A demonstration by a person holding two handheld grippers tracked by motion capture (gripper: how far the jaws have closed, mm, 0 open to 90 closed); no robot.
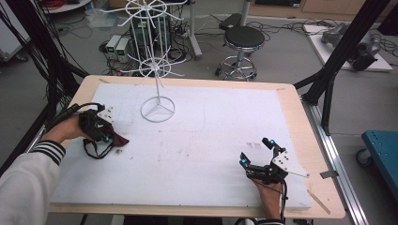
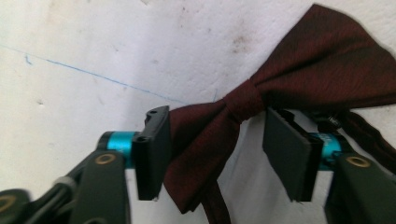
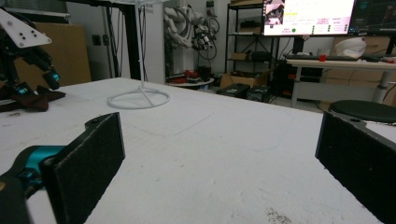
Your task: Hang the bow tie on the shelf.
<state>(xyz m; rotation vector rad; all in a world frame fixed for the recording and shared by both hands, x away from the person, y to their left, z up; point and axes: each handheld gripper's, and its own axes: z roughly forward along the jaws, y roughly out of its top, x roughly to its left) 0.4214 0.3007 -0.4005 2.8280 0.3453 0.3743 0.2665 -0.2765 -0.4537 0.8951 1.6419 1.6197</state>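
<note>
A dark red bow tie [image 2: 299, 74] lies flat on the white board, near its left edge in the high view [image 1: 121, 140]. My left gripper [image 2: 219, 154] is open and low over it. Its jaws straddle the tie's near wing and knot: one pad touches the wing's edge, the other stands apart. The tie's strap trails under that far pad. In the high view my left gripper [image 1: 109, 136] covers most of the tie. My right gripper [image 1: 256, 152] rests open near the board's front right, nothing between its wide-spread jaws [image 3: 224, 163].
A white wire rack [image 1: 158, 110] stands on its ring base at the back middle of the board [image 1: 211, 122]; its base [image 3: 138, 99] shows in the right gripper view too. A stool [image 1: 243, 40] and cables are on the floor beyond the table.
</note>
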